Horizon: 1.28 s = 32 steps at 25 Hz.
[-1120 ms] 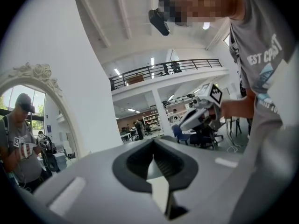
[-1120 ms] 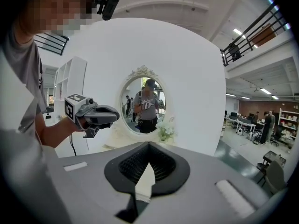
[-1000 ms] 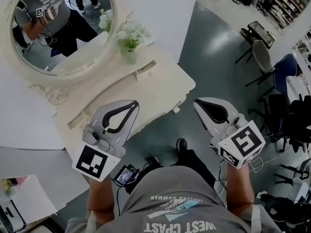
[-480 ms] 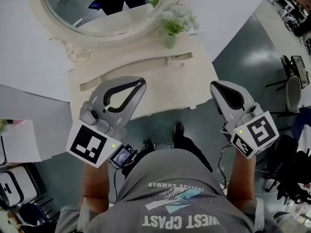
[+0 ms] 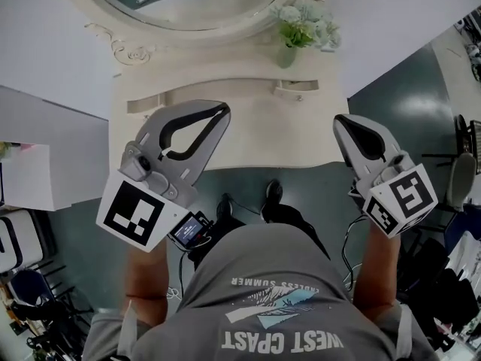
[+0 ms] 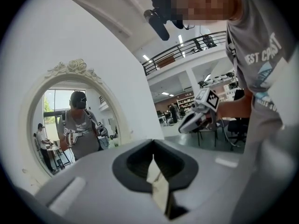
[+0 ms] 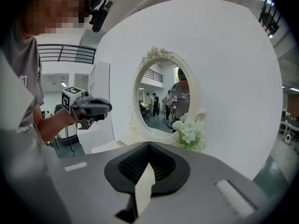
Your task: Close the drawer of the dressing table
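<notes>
Right gripper (image 5: 344, 122) and left gripper (image 5: 220, 113) both clenched empty over the dressing table (image 5: 255, 143) front; small knobbed drawer (image 5: 297, 89) below the flowers (image 5: 302, 22) looks light and rigid, so push its flat front squarely, no grasp.

The mirror (image 5: 188, 2) stands behind the counter (image 5: 263, 130); the vase (image 5: 285, 55) sits right rear on it; the left gripper (image 5: 222, 111) and right gripper (image 5: 340, 120) hang over its front, well apart.
</notes>
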Motion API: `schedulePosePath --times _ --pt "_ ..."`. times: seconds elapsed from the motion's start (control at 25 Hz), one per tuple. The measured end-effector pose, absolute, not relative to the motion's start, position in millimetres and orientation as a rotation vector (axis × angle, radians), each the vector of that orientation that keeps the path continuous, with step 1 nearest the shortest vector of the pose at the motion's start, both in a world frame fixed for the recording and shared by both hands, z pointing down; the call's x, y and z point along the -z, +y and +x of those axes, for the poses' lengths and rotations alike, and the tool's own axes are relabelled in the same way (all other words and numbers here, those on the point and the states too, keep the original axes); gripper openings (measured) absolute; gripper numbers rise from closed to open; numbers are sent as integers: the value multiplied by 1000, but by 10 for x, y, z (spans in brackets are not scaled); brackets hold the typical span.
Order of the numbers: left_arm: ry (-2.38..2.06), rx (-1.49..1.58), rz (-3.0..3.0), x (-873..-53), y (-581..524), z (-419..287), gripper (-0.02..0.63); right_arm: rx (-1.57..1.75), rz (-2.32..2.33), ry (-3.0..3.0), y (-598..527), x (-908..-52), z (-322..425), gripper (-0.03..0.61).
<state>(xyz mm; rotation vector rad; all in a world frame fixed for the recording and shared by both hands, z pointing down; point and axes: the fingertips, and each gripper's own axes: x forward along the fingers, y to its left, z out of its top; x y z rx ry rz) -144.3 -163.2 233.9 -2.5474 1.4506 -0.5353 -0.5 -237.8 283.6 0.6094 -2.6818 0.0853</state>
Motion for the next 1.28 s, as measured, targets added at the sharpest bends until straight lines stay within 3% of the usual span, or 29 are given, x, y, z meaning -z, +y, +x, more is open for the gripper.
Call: schedulePosePath --times 1.28 --pt "1630 660 -2709 -3738 -2123 -1464 3 -166 491 -2505 -3362 -4807 -131 2"
